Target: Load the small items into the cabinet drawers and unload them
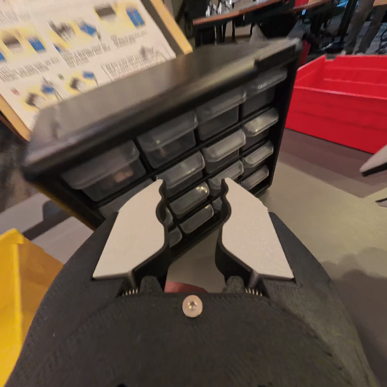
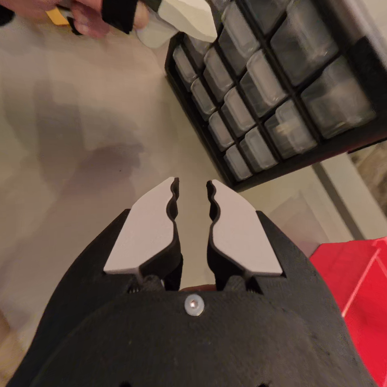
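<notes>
A black cabinet [image 1: 125, 109] with rows of clear plastic drawers [image 1: 169, 140] stands on the grey table; all drawers look pushed in. Small items show dimly inside a left drawer [image 1: 123, 177]. My left gripper [image 1: 193, 182] is open and empty, its fingertips right in front of the lower middle drawers. In the right wrist view the cabinet [image 2: 356, 144] lies at the upper right, and one drawer [image 2: 289, 129] holds something pale. My right gripper [image 2: 192, 183] is open and empty over bare table, left of and below the cabinet. The left gripper's fingers [image 2: 188, 18] and the holding hand [image 2: 88, 21] show at the top.
A red bin [image 1: 339, 98] stands right of the cabinet and shows in the right wrist view [image 2: 360, 282] at the lower right. A yellow bin [image 1: 18, 289] sits at the left. A tilted printed board [image 1: 88, 46] leans behind the cabinet. The other gripper's fingertips [image 1: 374, 163] show at the right edge.
</notes>
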Available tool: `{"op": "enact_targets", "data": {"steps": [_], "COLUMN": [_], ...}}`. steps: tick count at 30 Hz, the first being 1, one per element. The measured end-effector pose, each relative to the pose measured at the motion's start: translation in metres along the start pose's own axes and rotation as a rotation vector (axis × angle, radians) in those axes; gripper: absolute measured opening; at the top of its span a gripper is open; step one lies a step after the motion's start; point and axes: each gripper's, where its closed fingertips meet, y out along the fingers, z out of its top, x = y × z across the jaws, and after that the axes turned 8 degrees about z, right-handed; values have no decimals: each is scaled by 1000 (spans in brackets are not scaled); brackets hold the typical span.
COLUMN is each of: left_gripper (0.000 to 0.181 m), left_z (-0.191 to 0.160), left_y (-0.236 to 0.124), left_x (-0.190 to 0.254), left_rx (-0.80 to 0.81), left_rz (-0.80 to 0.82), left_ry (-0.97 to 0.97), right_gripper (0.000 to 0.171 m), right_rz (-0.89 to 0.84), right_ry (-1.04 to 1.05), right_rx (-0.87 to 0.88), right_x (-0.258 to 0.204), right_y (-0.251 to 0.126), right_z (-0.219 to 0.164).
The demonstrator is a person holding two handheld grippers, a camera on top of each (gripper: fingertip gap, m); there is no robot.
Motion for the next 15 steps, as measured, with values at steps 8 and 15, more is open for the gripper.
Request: {"op": "enact_targets", "data": {"steps": [8,15], "left_gripper": [53,57], "left_z": [72,59], "left_y": [-9,26], "left_x": [-53,-67], "left_rx": [33,-255], "left_rz": [40,-99], "left_ry": [139,86], "right_gripper": [32,31], "right_rz": [-421,-681], "right_ry": [-425,-673], "right_rx": [40,8], "right_x": [41,73], "right_y": [27,65], "right_z": [37,62]}}
